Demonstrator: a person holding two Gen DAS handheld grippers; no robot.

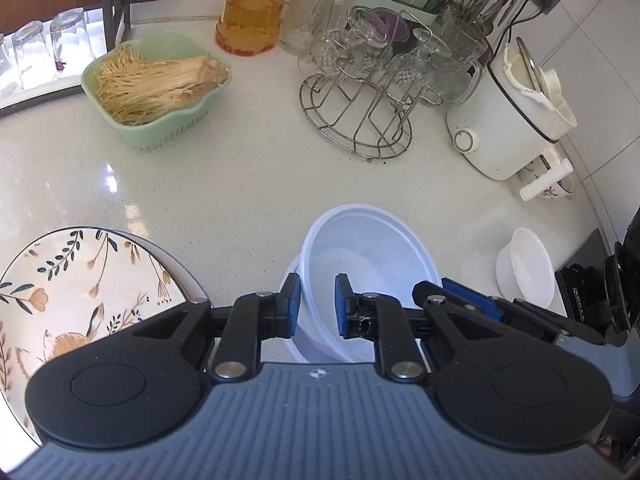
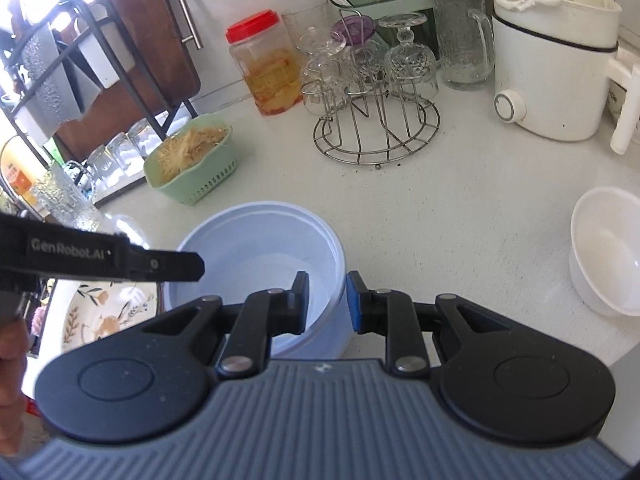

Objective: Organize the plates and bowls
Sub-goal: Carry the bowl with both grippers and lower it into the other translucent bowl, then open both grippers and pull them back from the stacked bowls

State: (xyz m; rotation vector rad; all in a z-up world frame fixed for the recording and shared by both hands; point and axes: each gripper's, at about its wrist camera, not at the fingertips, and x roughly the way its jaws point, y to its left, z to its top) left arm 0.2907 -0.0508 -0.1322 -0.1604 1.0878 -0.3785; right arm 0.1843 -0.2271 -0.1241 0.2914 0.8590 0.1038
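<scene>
White bowl (image 1: 360, 256) rim pinched by left gripper (image 1: 317, 304) and right gripper (image 2: 327, 300) fingers, steadying it for nesting beside floral plate (image 1: 80, 280).

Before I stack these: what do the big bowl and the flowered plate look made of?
Big bowl: likely plastic; thin, matte, bluish-white walls that seem slightly translucent. Flowered plate: likely glazed ceramic; glossy cream face, printed floral pattern, dark rim line. Neither is certain from looks alone.
</scene>
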